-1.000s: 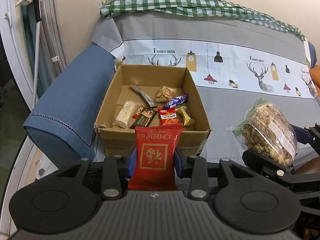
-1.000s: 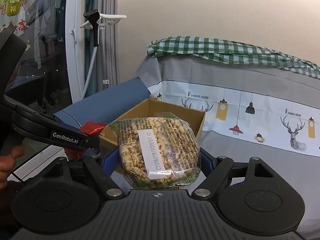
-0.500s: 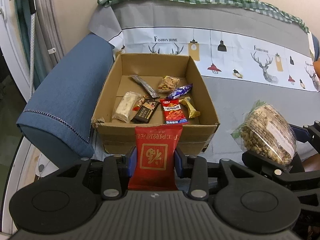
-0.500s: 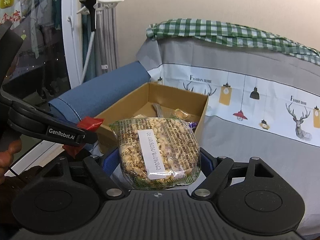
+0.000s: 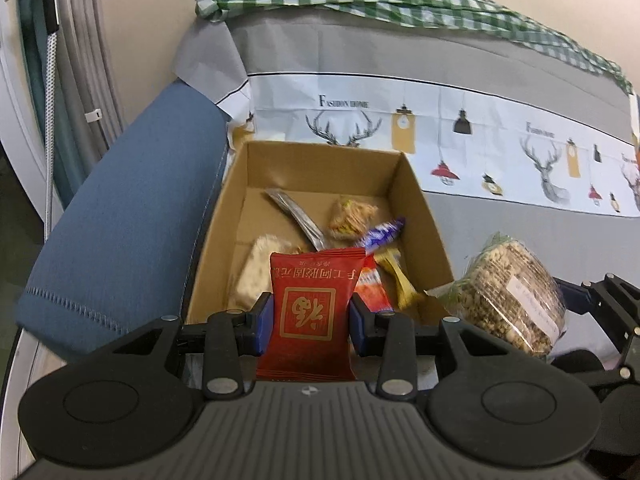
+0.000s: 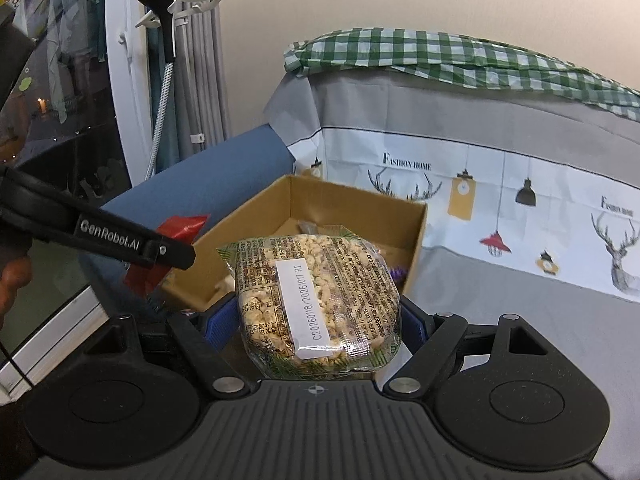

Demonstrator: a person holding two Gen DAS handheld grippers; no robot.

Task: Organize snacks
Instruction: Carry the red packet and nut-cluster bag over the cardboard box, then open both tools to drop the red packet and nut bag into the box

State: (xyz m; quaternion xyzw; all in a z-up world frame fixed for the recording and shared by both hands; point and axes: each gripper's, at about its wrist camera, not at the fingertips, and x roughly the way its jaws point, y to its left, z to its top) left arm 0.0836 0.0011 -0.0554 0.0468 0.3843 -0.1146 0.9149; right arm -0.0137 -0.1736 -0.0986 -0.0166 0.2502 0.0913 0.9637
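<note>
The left gripper (image 5: 311, 317) pinched a red snack packet (image 5: 310, 316) between blue pads, and it had advanced over the last second, so the packet now hung above the near edge of the cardboard box (image 5: 424, 216) instead of short of it. The right gripper (image 6: 318, 320) clamped a clear bag of puffed cereal (image 6: 316, 300), also closer to the box, just beside its right front corner. Both snacks looked ready to drop in beside the wrapped sweets (image 5: 380, 236) already inside. The bag's white label read "C2026018/2026017 R2". The left tool's arm read "GenRobot.AI". The sofa cover (image 6: 500, 184) behind said "Fashion home".
</note>
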